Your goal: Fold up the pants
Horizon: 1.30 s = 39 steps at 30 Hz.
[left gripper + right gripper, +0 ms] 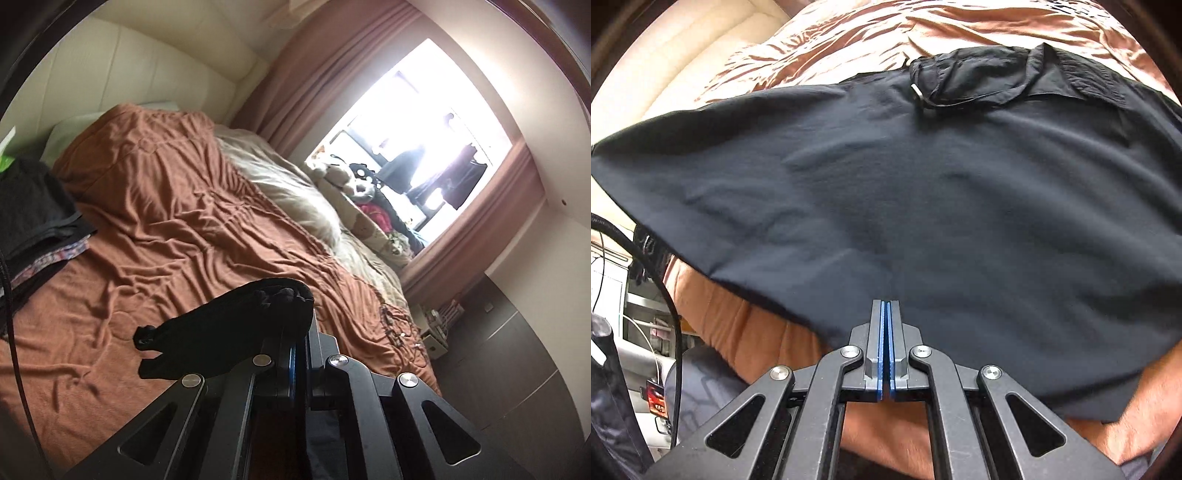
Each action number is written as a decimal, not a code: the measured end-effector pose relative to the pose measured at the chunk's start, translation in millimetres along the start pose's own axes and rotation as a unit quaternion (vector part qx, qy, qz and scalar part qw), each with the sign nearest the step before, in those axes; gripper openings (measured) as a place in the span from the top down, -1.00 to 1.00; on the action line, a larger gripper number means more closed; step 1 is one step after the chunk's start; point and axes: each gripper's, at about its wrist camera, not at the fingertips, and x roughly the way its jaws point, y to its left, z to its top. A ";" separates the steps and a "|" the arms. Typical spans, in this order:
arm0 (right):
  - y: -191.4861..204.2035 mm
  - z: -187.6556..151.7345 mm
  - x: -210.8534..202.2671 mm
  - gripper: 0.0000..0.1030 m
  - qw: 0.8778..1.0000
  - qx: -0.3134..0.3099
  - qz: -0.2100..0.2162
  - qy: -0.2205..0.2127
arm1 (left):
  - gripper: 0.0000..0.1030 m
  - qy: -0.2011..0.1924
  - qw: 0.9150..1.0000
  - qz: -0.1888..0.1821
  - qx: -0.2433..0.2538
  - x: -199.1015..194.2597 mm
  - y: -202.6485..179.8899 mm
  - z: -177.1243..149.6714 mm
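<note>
The black pants lie spread across the rust-brown bedspread in the right wrist view, waistband and drawstring at the far side. My right gripper is shut, its blue-padded fingers pressed together with the tips at the near edge of the pants; whether cloth is pinched between them is hidden. My left gripper is shut on a bunched fold of the black pants and holds it above the bedspread.
A stack of folded dark clothes sits at the left of the bed. A beige blanket and stuffed toys lie by the bright window. A black cable hangs beside the bed's left edge.
</note>
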 end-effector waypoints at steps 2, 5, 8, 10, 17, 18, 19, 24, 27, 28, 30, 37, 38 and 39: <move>-5.5 0.5 -11.8 1.00 1.000 0.004 0.003 -0.010 | 0.94 -0.002 1.000 -0.008 0.009 0.1 -13.2 1.5; -13.9 -5.0 -32.8 1.00 0.999 0.007 0.001 -0.032 | 0.94 -0.007 0.999 -0.024 0.023 0.2 -37.3 0.6; -25.2 -7.4 -62.4 1.00 0.998 0.005 -0.010 -0.066 | 0.94 -0.005 0.999 -0.038 0.029 2.9 -56.6 -1.4; -28.0 -13.2 -78.3 1.00 0.996 0.003 -0.012 -0.084 | 0.94 -0.002 0.998 -0.046 0.037 5.4 -73.8 -3.5; -57.1 -33.9 -132.0 1.00 0.990 0.015 0.000 -0.142 | 0.94 0.009 0.995 -0.071 0.069 15.7 -128.2 -10.2; -60.3 -38.7 -138.7 1.00 0.989 0.017 0.002 -0.150 | 0.94 0.011 0.994 -0.073 0.075 17.6 -138.0 -11.4; -65.2 -42.7 -145.7 1.00 0.987 0.021 0.000 -0.158 | 0.94 0.011 0.994 -0.074 0.080 19.0 -144.9 -12.2; -88.6 -61.1 -172.7 0.68 0.982 0.032 -0.006 -0.188 | 0.94 0.018 0.991 -0.086 0.105 27.5 -184.5 -19.0; -98.5 -75.6 -188.1 -0.50 0.974 0.043 -0.010 -0.221 | 0.94 0.026 0.988 -0.093 0.118 34.3 -205.2 -25.9; -101.4 -80.7 -193.8 -0.52 0.971 0.045 -0.013 -0.234 | 0.94 0.029 0.988 -0.095 0.122 36.3 -210.5 -28.2; -110.3 -91.4 -205.5 -0.52 0.968 0.049 -0.005 -0.247 | 0.94 0.036 0.986 -0.101 0.131 43.6 -225.8 -34.1; -143.5 -129.0 -229.3 -0.53 0.958 0.086 0.004 -0.273 | 0.94 0.063 0.977 -0.123 0.161 65.5 -272.0 -54.5; -149.4 -137.0 -233.8 -0.53 0.956 0.093 0.006 -0.279 | 0.94 0.068 0.976 -0.127 0.166 69.8 -280.2 -58.5; -152.7 -141.2 -236.6 -0.53 0.954 0.097 0.008 -0.282 | 0.94 0.072 0.974 -0.130 0.169 71.8 -285.6 -60.9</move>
